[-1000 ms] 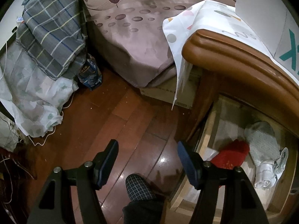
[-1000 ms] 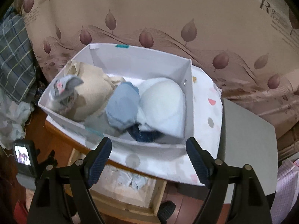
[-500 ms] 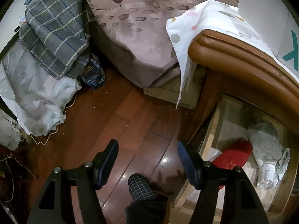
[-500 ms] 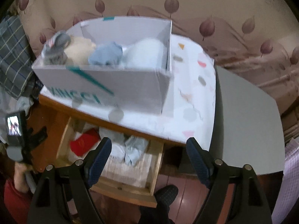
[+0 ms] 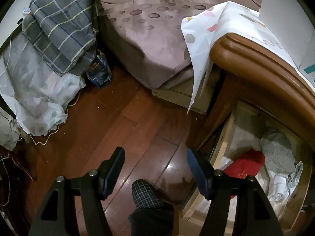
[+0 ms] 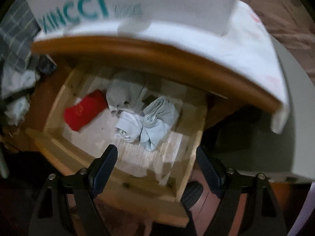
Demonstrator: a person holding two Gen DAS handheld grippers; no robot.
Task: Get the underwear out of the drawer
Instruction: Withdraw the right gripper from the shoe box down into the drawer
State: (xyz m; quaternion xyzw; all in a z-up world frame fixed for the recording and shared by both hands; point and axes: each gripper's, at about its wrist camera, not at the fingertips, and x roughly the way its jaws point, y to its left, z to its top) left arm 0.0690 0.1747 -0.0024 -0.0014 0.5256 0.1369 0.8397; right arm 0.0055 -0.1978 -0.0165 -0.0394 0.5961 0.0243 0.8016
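Looking down through the right wrist view, we find the underwear (image 6: 149, 118) lying in the open drawer (image 6: 189, 169): a pale blue-grey bundle, crumpled and partly rolled, toward the middle of the drawer floor. The picture is blurred, so we cannot separate single pieces with confidence. A paler roll sits at its left edge, touching it, and a grey knit garment (image 6: 126, 90) lies just behind, toward the back of the drawer. A flat red item (image 6: 84, 112) rests to the left of the bundle, apart from it.

Our right gripper (image 6: 155, 161) hangs above the front part of the drawer, jaws spread wide, nothing between them, pads clear of the cloth.

From the left wrist view we see the same drawer at the right edge: the red item (image 5: 244, 165), the grey knit garment (image 5: 277, 151) and a whitish roll (image 5: 279, 184) beside it. Our left gripper (image 5: 155, 163) points at the wooden floor (image 5: 110, 129), jaws spread and empty, beside the drawer rather than over it. A checked slipper (image 5: 145, 194) shows between the fingers.

Over the drawer runs the curved brown tabletop (image 5: 261, 64), covered by a white spotted cloth (image 5: 198, 31). A white box (image 6: 137, 0) with teal lettering stands on it. A bed (image 5: 149, 39) and a plaid blanket (image 5: 59, 23) lie beyond.
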